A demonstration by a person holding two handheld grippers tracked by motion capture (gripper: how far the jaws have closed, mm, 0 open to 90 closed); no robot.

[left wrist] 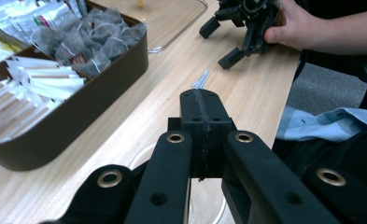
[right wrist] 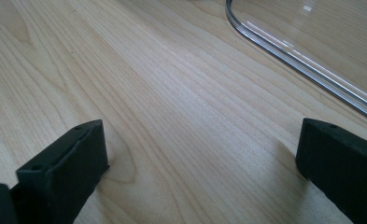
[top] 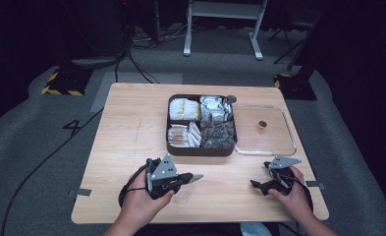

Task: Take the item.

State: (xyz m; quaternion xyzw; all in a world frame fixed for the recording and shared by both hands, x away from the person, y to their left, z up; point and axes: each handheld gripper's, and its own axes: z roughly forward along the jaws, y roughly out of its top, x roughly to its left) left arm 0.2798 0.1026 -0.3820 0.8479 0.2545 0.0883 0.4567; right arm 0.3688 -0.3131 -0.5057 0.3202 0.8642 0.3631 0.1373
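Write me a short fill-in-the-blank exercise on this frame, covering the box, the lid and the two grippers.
1. The brown box on the table is split into ____ compartments.
2. The clear lid lies on the box's ____ side in the high view.
3. The right gripper has its jaws ____, over bare wood.
4. The left gripper has its jaws ____, above a clear cup.

Missing words: four; right; open; shut

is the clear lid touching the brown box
Cannot tell. In the high view the clear lid lies flat beside the brown box, its edge right at the box's side, but no view shows a contact or a gap plainly.
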